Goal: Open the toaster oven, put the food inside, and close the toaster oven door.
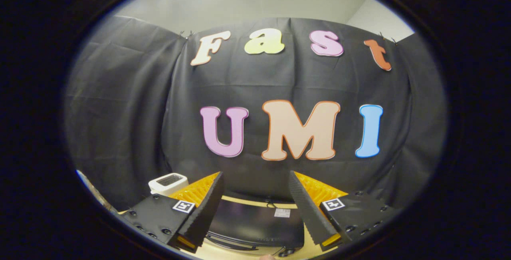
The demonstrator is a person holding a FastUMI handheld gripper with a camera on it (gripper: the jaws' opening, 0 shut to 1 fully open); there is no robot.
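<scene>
A: Fingers [255, 180] are standing wide apart, and we are gripping nothing; the gap between them is free air.

B: Agreed. Through that gap we are looking down on the toaster oven [255, 222], which is sitting below and just ahead of the fingers on the bench [255, 202]. We are seeing its flat top, dark and smooth, slightly glossy, with a small pale sticker [282, 212] near its rear edge.

A: Its front edge is lying nearest us, and a curved bar, seemingly the door handle [231, 243], is running along there. We cannot tell from this angle whether the door is shut.

B: The bench is showing as a pale yellowish strip behind the oven's rear edge, meeting the black cloth wall [119, 112] directly. So there is little room behind the oven, but plenty above it, where we are hovering.

A: Beyond the left finger, a small white appliance [168, 183] with a rounded body and a dark slot on top is standing near the wall.

B: The inner faces of the fingers are looking ribbed, like fine saw teeth. The cloth is hanging in soft folds, matte.

A: We are not making out any food.
</scene>
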